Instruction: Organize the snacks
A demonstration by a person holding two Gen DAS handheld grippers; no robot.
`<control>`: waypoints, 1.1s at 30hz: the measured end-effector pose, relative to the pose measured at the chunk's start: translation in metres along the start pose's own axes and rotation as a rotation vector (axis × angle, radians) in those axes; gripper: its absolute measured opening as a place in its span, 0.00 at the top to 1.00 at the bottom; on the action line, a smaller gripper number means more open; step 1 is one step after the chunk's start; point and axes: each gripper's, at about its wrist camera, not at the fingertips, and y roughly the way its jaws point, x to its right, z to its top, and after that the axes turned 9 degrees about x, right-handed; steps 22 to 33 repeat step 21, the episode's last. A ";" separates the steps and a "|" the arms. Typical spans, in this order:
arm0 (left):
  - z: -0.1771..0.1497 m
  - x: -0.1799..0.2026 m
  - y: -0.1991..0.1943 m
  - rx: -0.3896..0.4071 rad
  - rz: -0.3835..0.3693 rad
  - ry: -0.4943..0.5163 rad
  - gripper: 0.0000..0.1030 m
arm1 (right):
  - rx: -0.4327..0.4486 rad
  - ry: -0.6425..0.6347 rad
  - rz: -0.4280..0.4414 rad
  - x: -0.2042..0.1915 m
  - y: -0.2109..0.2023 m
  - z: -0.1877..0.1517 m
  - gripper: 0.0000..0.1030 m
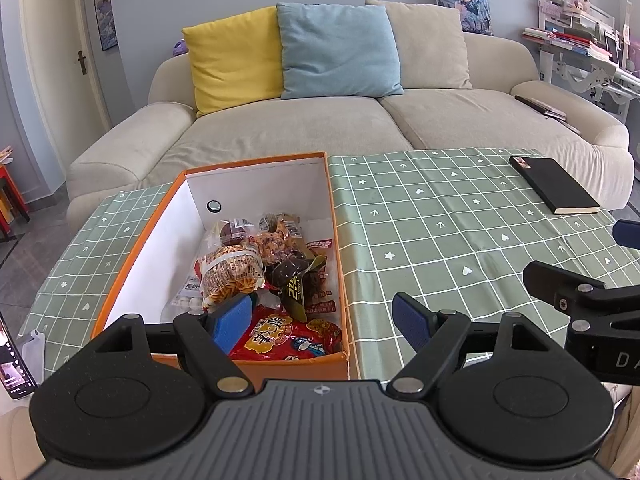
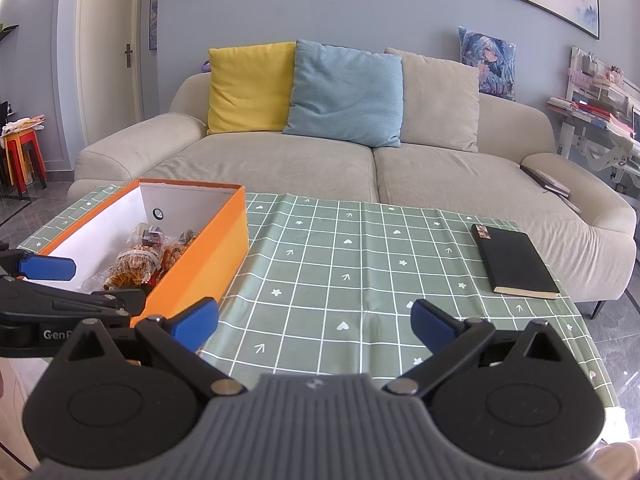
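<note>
Left tool (image 1: 324, 320) spread wide, straddling the box (image 1: 340, 272) wall above the snacks (image 1: 256, 264). Right tool (image 2: 314, 322) wide over the desk (image 2: 360, 264). Only the left view shows the red packet (image 1: 288, 338).

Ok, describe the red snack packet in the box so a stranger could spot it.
Start at the orange box on the green checked tablecloth. At its near end lies the red packet, the only bright red bag with a big yellow label; its neighbours are clear or dark wrappers.

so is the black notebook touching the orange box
Apart. The right wrist view shows bare green tablecloth between the orange box and the black notebook.
</note>
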 end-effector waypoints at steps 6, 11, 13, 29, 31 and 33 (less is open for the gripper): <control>0.000 -0.001 0.001 -0.005 0.001 -0.001 0.09 | -0.004 0.000 0.000 -0.001 0.001 -0.001 0.04; -0.001 -0.001 0.001 -0.005 -0.003 0.000 0.09 | -0.011 -0.002 0.001 -0.001 0.003 -0.003 0.04; -0.001 -0.001 0.001 -0.004 -0.006 0.000 0.09 | -0.012 -0.001 0.001 -0.001 0.004 -0.003 0.04; -0.002 0.000 0.000 0.000 -0.014 -0.001 0.09 | -0.017 0.000 0.000 -0.001 0.005 -0.004 0.04; -0.002 0.000 0.000 0.000 -0.014 -0.001 0.09 | -0.017 0.000 0.000 -0.001 0.005 -0.004 0.04; -0.002 0.000 0.000 0.000 -0.014 -0.001 0.09 | -0.017 0.000 0.000 -0.001 0.005 -0.004 0.04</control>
